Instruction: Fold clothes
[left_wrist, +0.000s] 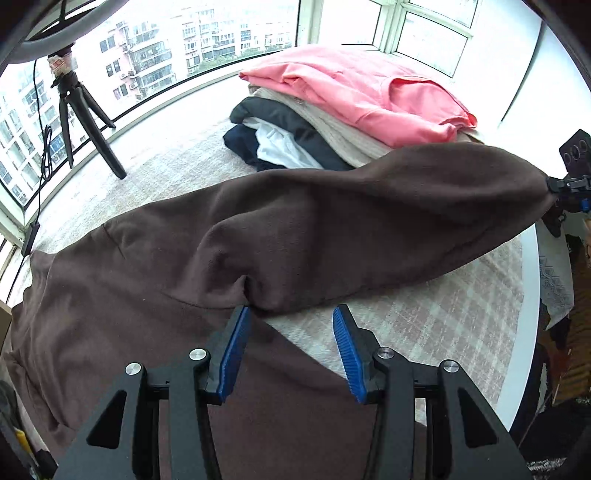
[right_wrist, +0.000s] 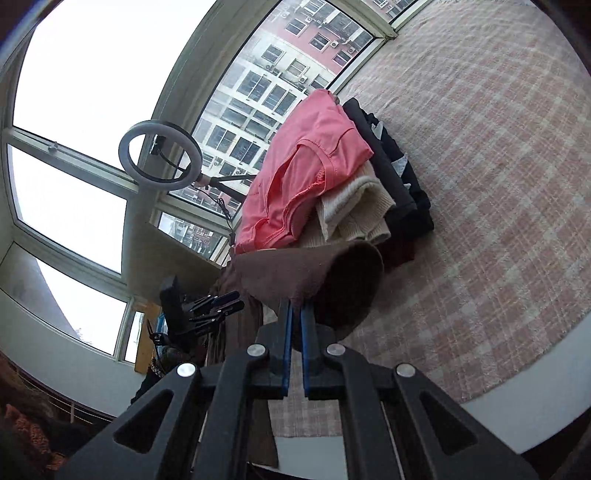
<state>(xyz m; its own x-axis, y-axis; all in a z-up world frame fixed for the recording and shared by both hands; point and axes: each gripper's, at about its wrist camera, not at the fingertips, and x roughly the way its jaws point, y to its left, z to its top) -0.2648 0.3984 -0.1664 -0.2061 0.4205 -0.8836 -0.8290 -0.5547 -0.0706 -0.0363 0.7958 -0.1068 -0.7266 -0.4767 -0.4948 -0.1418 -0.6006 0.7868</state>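
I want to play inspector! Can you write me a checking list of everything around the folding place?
Surface: checked cloth over a round white table.
Job's things: brown garment spread out, its sleeve lifted; folded pile, pink on top.
Clutter: nothing seen.
Grippers: left gripper open at the sleeve's fold; right gripper shut on the sleeve's end.
Cables: black cable hanging by the tripod.
Surroundings: ring light, windows, apartment blocks outside.

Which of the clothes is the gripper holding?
The brown garment, pinched by the right gripper. The pink, cream and dark ones sit folded in the stack.
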